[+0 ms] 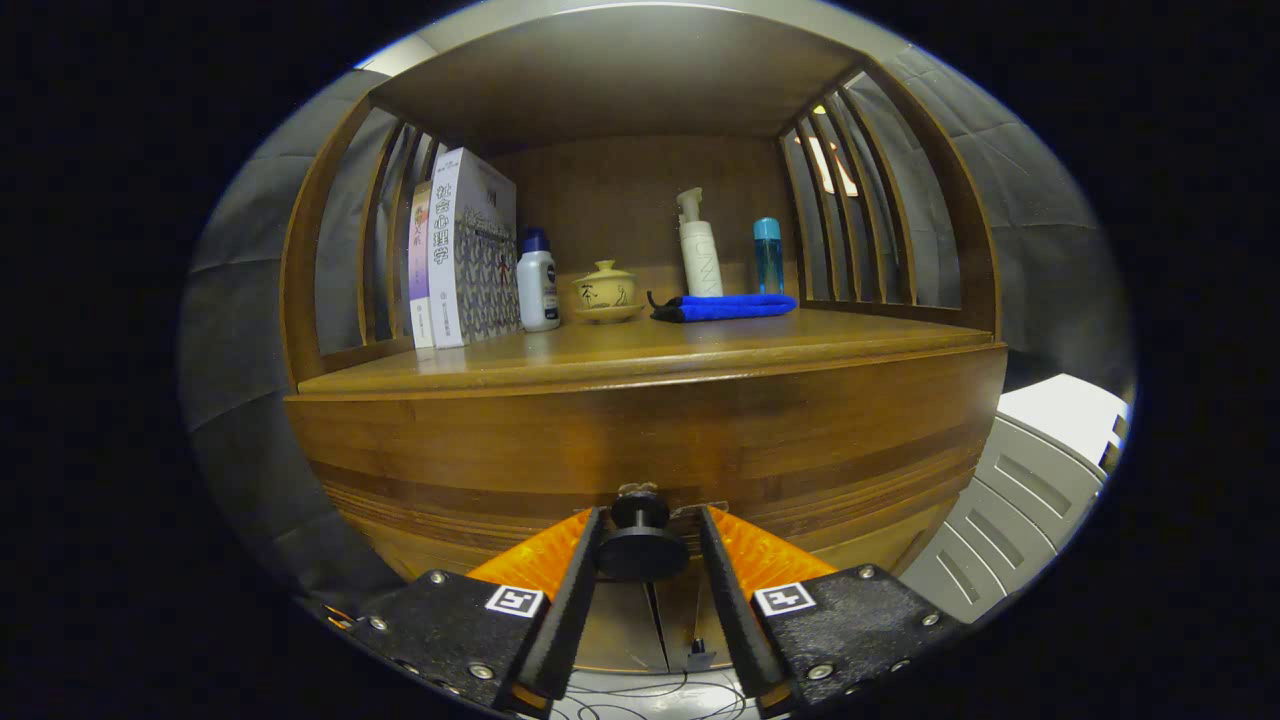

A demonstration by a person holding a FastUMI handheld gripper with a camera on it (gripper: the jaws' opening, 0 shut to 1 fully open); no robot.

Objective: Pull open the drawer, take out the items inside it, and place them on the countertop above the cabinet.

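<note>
Below worktop (pixel 640 365) front edge: drawer (pixel 640 440) closed, knob (pixel 640 545) between fingers | hand-held gripper (pixel 645 535) fingers flank knob, contact unconfirmed, clamping cannot be told | advice: clamp behind knob head, pull straight outward.

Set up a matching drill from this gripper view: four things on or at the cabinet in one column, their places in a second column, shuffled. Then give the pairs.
Things:
1. drawer knob
2. blue cloth
3. books
4. yellow lidded cup

Places:
A. upright against the slatted side of the countertop
B. between the fingers of the gripper
C. lying flat in front of the spray bottle
D. on a saucer beside the white bottle

Pairs: 1-B, 2-C, 3-A, 4-D
</note>
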